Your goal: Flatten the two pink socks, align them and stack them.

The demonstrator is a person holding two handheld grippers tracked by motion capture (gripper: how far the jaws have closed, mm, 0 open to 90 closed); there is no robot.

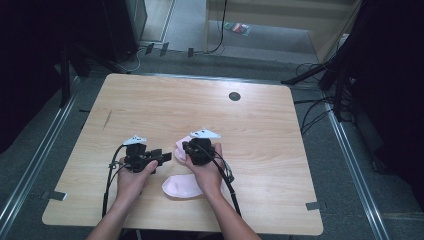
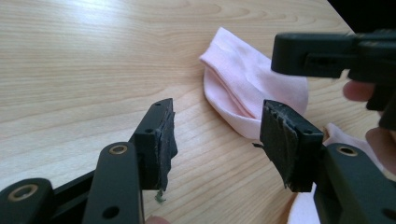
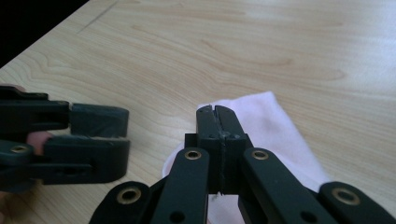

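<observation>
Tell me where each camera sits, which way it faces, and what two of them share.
High view: above the person's side, looking forward and down on the table; forearms, hands and both grippers show.
Left gripper view: rides the left gripper, fingers apart, facing the pink sock.
Right gripper view: rides the right gripper, fingers closed over the sock.
Shared: each gripper view shows the sock and the other gripper.

The right hand [image 1: 207, 172] and right gripper [image 1: 186, 148] hide the pink cloth's [image 1: 181, 186] middle. At twelve o'clock on the floor, a small colourful item [image 1: 236, 27] is too blurred to identify.
</observation>
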